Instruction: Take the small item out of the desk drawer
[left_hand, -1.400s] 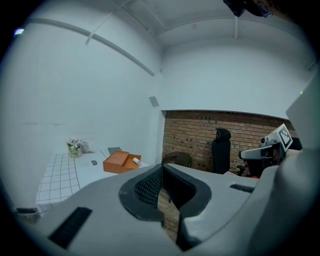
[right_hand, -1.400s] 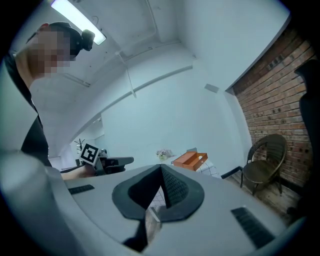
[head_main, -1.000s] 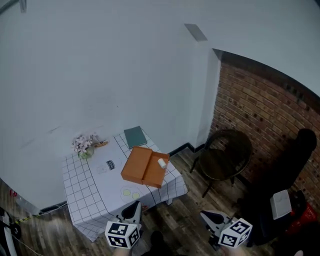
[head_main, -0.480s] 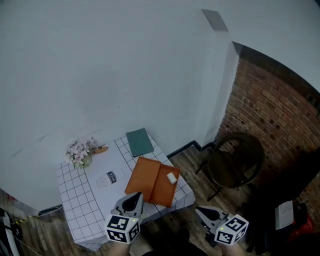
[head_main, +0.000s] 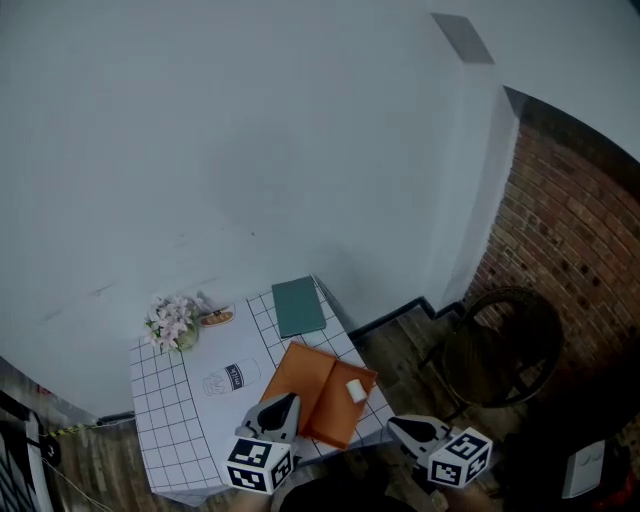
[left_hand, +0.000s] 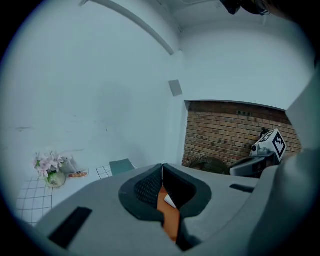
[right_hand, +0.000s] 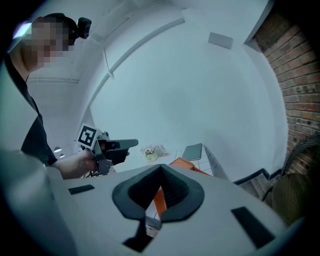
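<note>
A flat orange box (head_main: 318, 385) lies on a small table with a white grid cloth (head_main: 165, 425). A small white item (head_main: 356, 390) rests in the lower right half of the box. My left gripper (head_main: 288, 401) is shut and empty at the table's near edge, its tip just short of the box. To the right of the table, my right gripper (head_main: 392, 424) hangs over the floor, shut and empty. In the left gripper view the orange box (left_hand: 169, 220) and the white item (left_hand: 170, 201) show through the shut left gripper (left_hand: 162, 167). The right gripper (right_hand: 161, 167) points at the box (right_hand: 184, 163).
A green book (head_main: 300, 305) lies at the table's far corner, and a vase of flowers (head_main: 172, 322) stands at the far left. A round dark chair (head_main: 500, 345) stands to the right by the brick wall (head_main: 575, 230). A plain white wall is behind the table.
Both grippers have come forward toward the table. The left one now reaches the table's near edge by the orange box, and the table sits closer below me.
</note>
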